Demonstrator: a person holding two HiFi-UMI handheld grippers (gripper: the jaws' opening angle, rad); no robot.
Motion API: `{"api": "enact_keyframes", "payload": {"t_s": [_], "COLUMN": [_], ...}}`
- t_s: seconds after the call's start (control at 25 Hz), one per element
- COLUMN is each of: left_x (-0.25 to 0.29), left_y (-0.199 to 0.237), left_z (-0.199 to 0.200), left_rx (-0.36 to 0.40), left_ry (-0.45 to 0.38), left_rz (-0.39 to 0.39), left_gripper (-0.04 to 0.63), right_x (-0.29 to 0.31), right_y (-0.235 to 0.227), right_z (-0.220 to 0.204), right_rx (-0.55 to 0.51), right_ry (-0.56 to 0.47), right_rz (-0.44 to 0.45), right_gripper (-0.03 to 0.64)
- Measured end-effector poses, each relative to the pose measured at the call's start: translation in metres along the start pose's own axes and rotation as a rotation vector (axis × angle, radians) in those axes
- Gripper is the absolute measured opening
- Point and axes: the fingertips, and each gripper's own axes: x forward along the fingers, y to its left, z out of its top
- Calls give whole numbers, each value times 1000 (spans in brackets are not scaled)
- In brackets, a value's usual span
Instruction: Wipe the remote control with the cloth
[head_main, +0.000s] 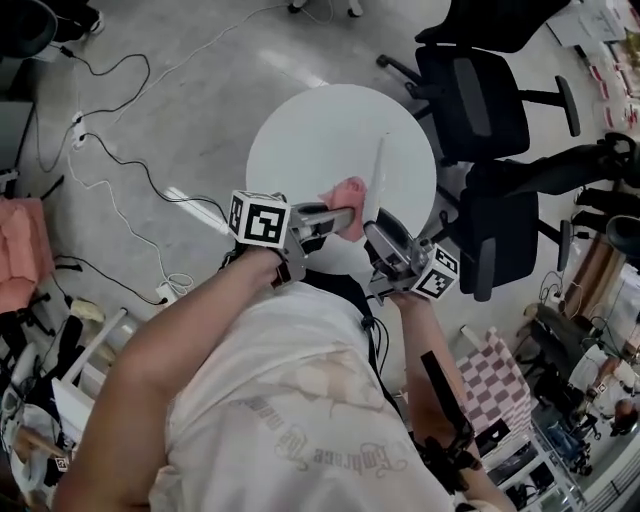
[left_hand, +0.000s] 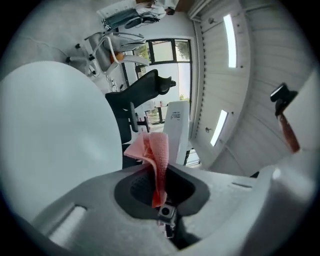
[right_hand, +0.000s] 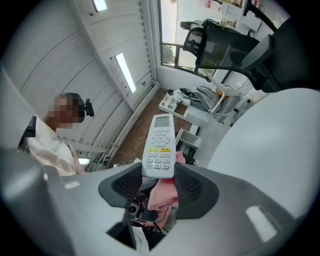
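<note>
White remote (head_main: 378, 175) and pink cloth (head_main: 348, 195) meet in the air above the round counter (head_main: 300, 140).

Slim and long, the remote stands on end in the right claw (head_main: 374, 224), which is clamped on its lower end. In the right gripper view its button face (right_hand: 160, 147) shows a small grey screen at the top, a ring of keys under it, two yellow keys, then rows of white ones. The left claw (head_main: 338, 214) is clamped on the cloth, a textured pink rag that runs up from between the pads (left_hand: 156, 160) and bunches against the remote's plain back, which carries a printed label. A fold of the cloth also shows under the remote in the right gripper view (right_hand: 164, 192). Neither thing touches the counter. Black office chairs (head_main: 470, 100) stand just beyond it.
</note>
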Motion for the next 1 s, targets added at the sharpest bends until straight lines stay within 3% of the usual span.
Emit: {"api": "enact_keyframes", "payload": {"t_s": [0.12, 0.48, 0.88, 1.0], "left_x": [-6, -25, -40, -43], "left_y": [-9, 0, 12, 0], "left_z": [9, 29, 94, 120], "left_rx": [-35, -56, -46, -89], "left_ry": [-35, -69, -166, -225], "left_rz": [-46, -35, -13, -77], "left_gripper": [23, 23, 23, 23], "right_x": [14, 28, 26, 28], "right_y": [3, -11, -23, -23], "right_z": [-1, -18, -35, -36], "right_rx": [-34, -83, -125, -130], "right_ry": [40, 138, 252, 266], "right_rz": [-6, -68, -107, -107], "right_gripper": [209, 209, 209, 209]}}
